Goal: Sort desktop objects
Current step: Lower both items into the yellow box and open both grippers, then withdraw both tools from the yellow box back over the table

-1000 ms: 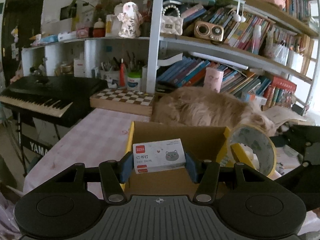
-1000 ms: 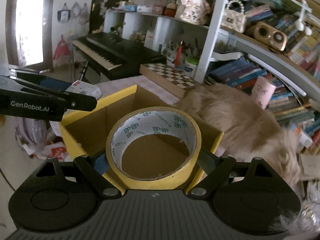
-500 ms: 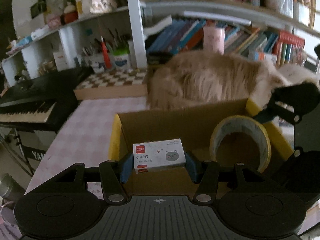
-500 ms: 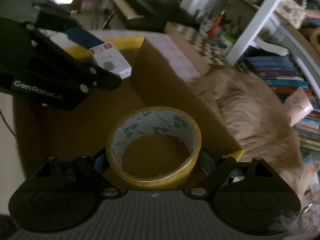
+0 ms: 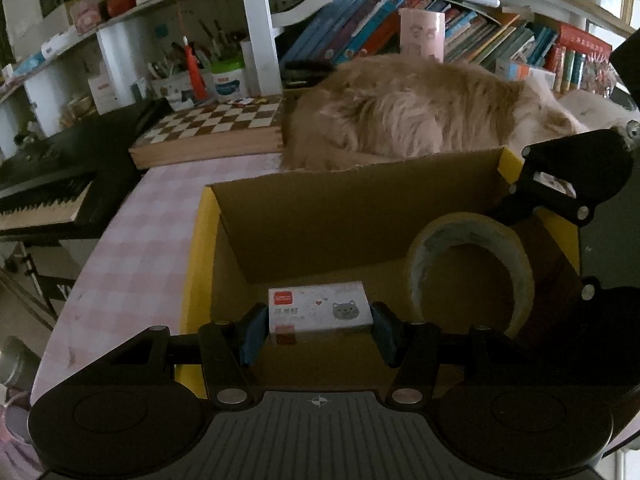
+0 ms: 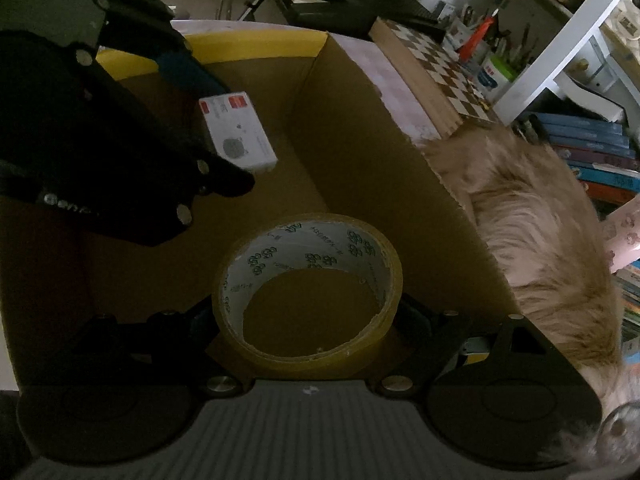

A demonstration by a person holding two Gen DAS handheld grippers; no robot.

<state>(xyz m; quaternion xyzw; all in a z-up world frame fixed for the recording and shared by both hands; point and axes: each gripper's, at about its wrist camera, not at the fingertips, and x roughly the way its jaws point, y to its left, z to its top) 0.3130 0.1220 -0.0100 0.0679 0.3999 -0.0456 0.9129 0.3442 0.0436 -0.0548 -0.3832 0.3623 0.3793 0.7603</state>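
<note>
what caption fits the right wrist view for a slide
Right gripper lowers a tape roll into the cardboard box.

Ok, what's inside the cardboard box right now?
Inside the cardboard box are a roll of yellow tape in the right tool and a small staple box between the opening left tool's pads. The tools hide part of the floor.

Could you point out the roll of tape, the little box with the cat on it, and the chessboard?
roll of tape [image 6: 308,258]: right wrist view, on its white inner lining.
little box [image 5: 320,306]: left wrist view, on its front face.
chessboard [image 5: 216,124]: left wrist view, on its chequered top.
</note>
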